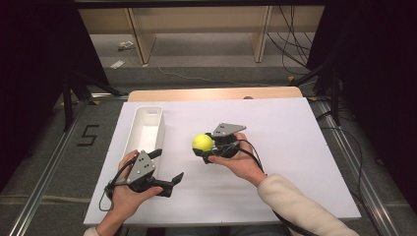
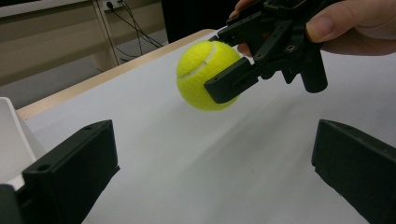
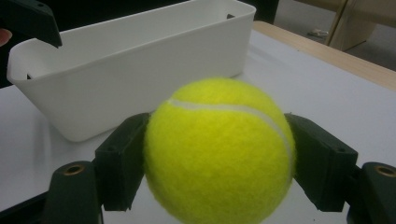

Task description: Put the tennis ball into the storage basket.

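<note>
A yellow-green tennis ball (image 1: 202, 142) hangs a little above the white tabletop (image 1: 295, 147), right of the white bin (image 1: 149, 109). My right gripper (image 1: 202, 147) is shut on it, one black pad on each side. The right gripper view has the ball (image 3: 219, 149) up close between the fingers (image 3: 123, 158), with the bin (image 3: 130, 70) just behind it. My left gripper (image 1: 169, 164) rests low near the front edge, open with nothing between its fingers. Its own view looks past its wide-apart jaws at the ball (image 2: 201, 70) held in the right gripper (image 2: 224, 53).
The long white bin holds nothing and stands lengthwise at the left of the board; its corner (image 2: 9, 135) shows in the left gripper view. A wooden table edge (image 1: 211, 93) runs behind the board. Shelving legs and cables lie on the floor beyond.
</note>
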Demonstrator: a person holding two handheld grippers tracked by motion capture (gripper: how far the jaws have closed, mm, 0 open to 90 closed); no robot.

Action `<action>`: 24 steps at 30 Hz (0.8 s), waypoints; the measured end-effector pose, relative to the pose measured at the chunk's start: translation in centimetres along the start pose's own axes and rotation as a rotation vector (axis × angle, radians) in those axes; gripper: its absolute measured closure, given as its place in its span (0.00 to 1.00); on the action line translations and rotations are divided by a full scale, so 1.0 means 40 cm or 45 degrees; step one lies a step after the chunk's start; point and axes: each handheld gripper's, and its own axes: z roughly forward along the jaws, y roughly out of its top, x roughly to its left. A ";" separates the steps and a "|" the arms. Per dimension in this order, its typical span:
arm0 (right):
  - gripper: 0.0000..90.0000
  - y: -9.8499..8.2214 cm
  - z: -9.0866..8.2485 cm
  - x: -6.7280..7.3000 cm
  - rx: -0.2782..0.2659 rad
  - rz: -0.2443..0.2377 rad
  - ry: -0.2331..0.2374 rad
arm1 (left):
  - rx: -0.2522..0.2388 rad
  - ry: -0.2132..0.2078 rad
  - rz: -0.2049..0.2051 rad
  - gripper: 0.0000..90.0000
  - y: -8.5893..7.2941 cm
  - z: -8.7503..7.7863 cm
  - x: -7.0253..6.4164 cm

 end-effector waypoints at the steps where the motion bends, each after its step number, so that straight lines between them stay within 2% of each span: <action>1: 0.30 0.002 0.002 0.000 -0.003 -0.001 -0.002 | 0.000 -0.002 -0.001 0.00 0.000 0.000 0.000; 24: 0.30 0.036 0.035 0.000 -0.030 0.019 0.005 | -0.005 -0.010 -0.010 0.00 0.000 0.000 0.001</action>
